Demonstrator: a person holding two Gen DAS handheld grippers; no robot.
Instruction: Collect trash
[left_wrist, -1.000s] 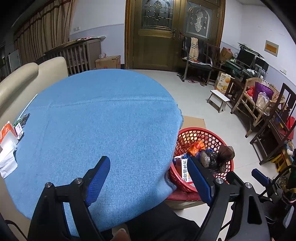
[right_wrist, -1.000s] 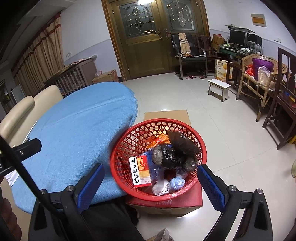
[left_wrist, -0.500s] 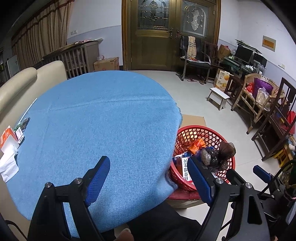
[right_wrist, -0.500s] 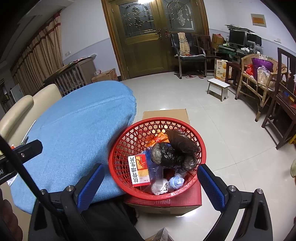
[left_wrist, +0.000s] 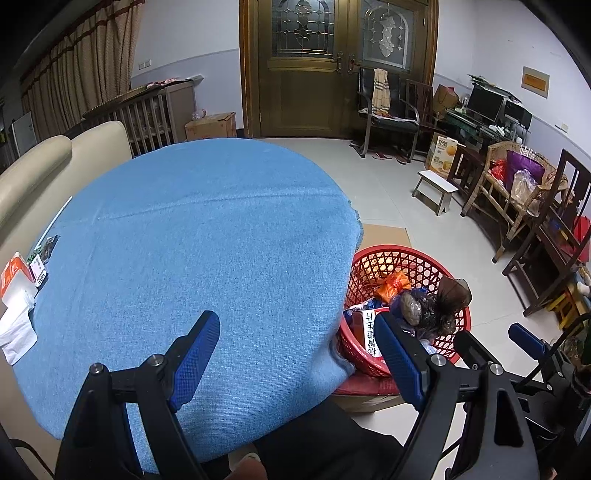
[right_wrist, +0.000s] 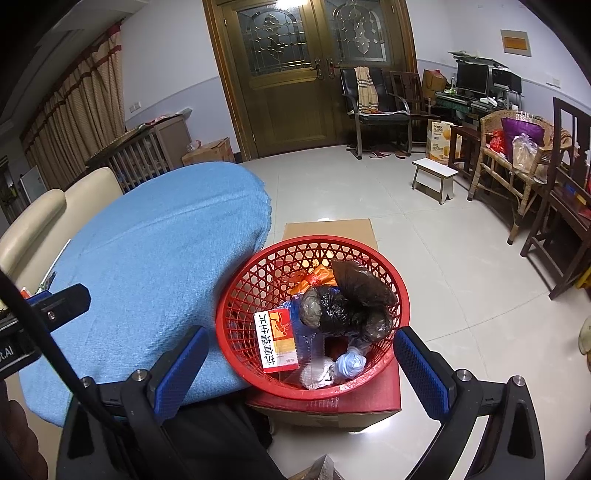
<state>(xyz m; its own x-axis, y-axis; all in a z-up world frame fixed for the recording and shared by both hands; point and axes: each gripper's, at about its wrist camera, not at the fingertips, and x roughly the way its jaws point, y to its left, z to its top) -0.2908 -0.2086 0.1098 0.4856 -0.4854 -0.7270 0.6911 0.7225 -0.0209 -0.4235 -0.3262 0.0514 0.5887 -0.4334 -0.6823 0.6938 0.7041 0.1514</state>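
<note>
A red mesh basket (right_wrist: 373, 254) stands on a red box beside the blue-clothed table (right_wrist: 155, 254). It holds a dark plastic bag (right_wrist: 347, 302), a red and white carton (right_wrist: 275, 339), an orange wrapper (right_wrist: 317, 277) and crumpled plastic. My right gripper (right_wrist: 301, 345) is open and empty, hovering above the basket's near rim. My left gripper (left_wrist: 299, 334) is open and empty over the table's near right edge; the basket (left_wrist: 402, 256) shows to its right.
A cream sofa (left_wrist: 55, 166) runs along the table's left. White tissue (left_wrist: 14, 328) and small cartons (left_wrist: 14, 269) lie at the table's left edge. Cardboard (right_wrist: 328, 229) lies on the tiled floor behind the basket. A stool (right_wrist: 436, 177) and chairs (right_wrist: 554, 206) stand at right.
Both grippers have stayed open and empty. The views have shifted only slightly; the basket's contents have not moved.
</note>
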